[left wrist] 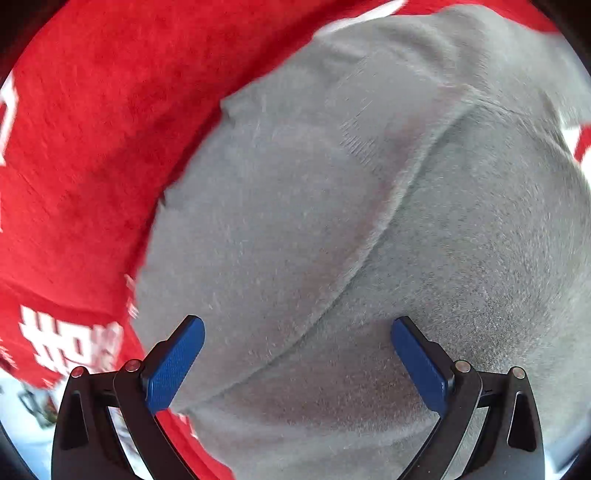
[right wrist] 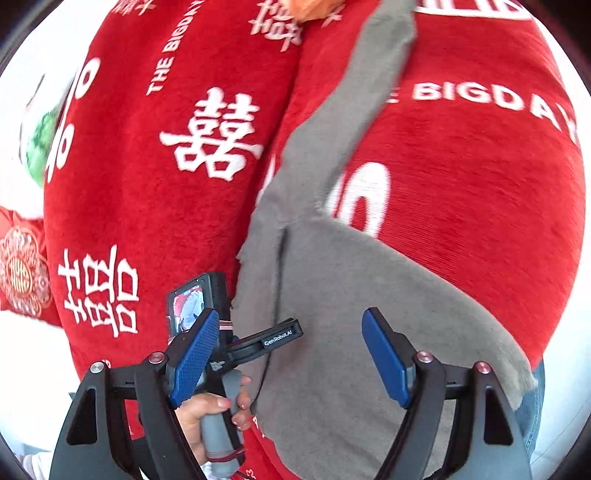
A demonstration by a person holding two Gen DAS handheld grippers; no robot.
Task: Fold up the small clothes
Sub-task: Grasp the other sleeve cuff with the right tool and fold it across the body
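A grey garment (left wrist: 332,221) lies spread on a red blanket (left wrist: 81,147) with white lettering. A seam runs diagonally across it in the left wrist view. My left gripper (left wrist: 297,363) is open, its blue pads hovering just above the grey cloth, holding nothing. In the right wrist view the same grey garment (right wrist: 343,314) runs from the lower middle up in a long strip to the top. My right gripper (right wrist: 288,360) is open and empty above its lower part. The left gripper's handle (right wrist: 221,402), held by a hand, shows at the garment's left edge.
The red blanket (right wrist: 461,184) covers most of the surface. A white cloth with a green pattern (right wrist: 40,140) and a red embroidered piece (right wrist: 22,273) lie at the left edge. An orange item (right wrist: 314,7) sits at the top.
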